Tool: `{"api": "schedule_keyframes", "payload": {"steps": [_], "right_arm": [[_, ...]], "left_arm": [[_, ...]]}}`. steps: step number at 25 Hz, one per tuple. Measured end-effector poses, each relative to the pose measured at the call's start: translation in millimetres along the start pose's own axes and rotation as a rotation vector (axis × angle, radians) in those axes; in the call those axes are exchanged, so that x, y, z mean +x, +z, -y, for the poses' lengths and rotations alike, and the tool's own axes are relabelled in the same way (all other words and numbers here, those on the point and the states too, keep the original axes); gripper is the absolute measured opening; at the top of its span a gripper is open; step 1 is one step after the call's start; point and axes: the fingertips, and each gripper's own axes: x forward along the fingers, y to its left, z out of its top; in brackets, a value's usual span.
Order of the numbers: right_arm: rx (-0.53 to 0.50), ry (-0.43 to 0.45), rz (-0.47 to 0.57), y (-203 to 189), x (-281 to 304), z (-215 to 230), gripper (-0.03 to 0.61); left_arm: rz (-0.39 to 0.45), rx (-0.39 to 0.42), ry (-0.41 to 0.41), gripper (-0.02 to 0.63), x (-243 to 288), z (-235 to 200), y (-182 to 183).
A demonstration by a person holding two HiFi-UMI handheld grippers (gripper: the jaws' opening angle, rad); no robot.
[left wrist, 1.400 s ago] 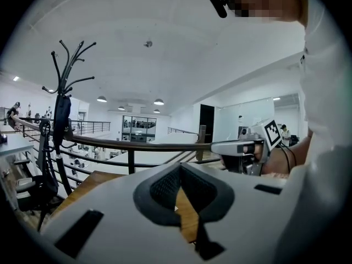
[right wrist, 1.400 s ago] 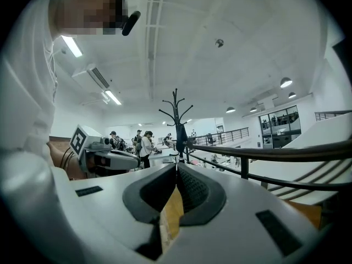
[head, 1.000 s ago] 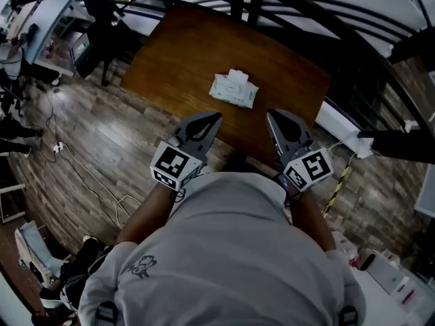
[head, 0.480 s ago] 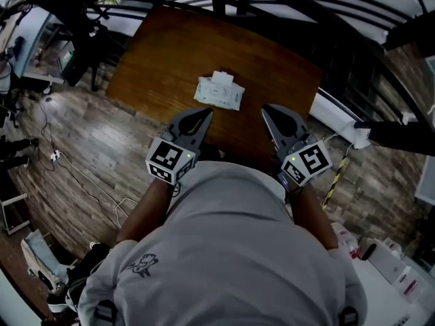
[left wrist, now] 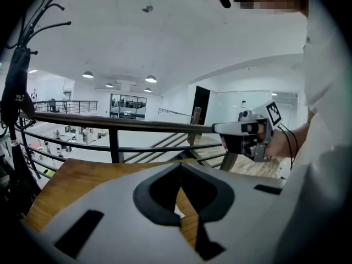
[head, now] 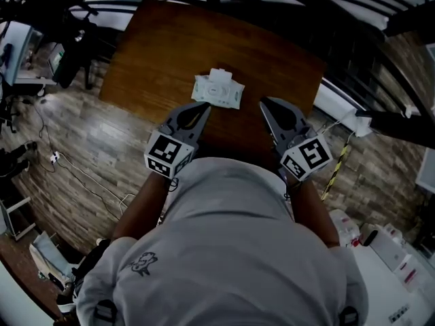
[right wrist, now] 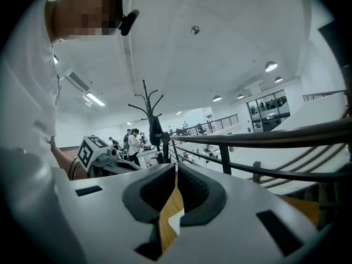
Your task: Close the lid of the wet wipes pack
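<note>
On the wooden counter [head: 163,46], towards its near edge: one wet wipes pack [head: 217,92], white, laid flat. Its lid [head: 217,75] appears to be raised at the far side with the round opening exposed, so the closing is judged not yet done.

Left claw [head: 201,109]: pressed together, nothing pinched. The tip is held just beside the pack's near left corner; contact cannot be told.

Right claw [head: 267,104]: pressed together, likewise empty, set near the pack's right side but apart from it.

Change noted: against the view a second ago, both claws are brought forward and lower, and the gap to the pack is much reduced. The pack itself is not shifted on the counter.

Meaning for the task: the approach is judged nearly complete, and a push on the lid with a closed tip is expected next.
</note>
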Motion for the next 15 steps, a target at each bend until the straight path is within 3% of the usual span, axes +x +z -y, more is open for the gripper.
{"api": "schedule_keyframes", "payload": {"steps": [15], "right_arm": [[0.116,-0.034,-0.087,-46,65,32,0.035]], "left_arm": [[-0.145,-0.055,-0.103,0.012,40,-53,-43]]}}
